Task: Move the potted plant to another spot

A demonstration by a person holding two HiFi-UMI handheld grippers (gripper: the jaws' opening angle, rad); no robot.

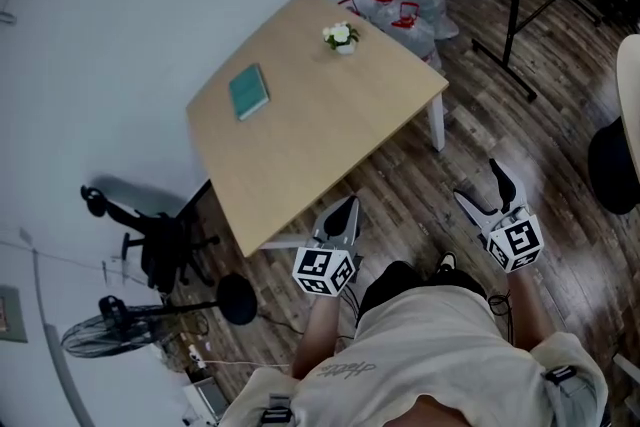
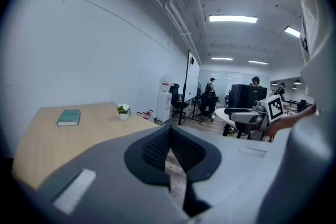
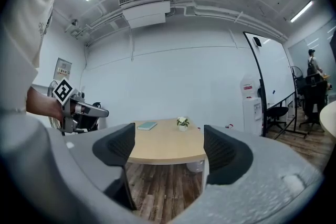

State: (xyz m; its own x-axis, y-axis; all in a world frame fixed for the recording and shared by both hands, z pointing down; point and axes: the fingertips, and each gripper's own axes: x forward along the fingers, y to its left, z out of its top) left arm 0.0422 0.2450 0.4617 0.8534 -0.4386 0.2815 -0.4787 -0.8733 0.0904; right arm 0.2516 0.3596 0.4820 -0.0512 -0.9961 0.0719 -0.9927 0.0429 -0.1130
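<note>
The person stood on the dark wood-plank floor (image 1: pixel 420 200) a little back from the light wooden, round-cornered surface (image 1: pixel 320 130), with both tools held out in front and neither over it. The left tool (image 1: pixel 345 207), grey with a marker cube behind it, had its dark ribbed pads brought together at the tips with nothing caught between them, as its own view (image 2: pixel 169 131) showed plainly. The right tool (image 1: pixel 484 187) stood spread wide, and in its own view (image 3: pixel 169 147) only the surface and the floor showed through the gap between the jaws. The small potted plant (image 1: pixel 341 37) with white flowers in a white pot sat upright near the far edge of the surface, well apart from both tools. A teal hardback book (image 1: pixel 248 91) lay flat, well apart from the plant and towards the wall. Beyond the far edge, several clear water jugs with red handles (image 1: pixel 410 13) stood on the floor, and a black office chair (image 1: pixel 160 245) stood by the wall beside the surface.
</note>
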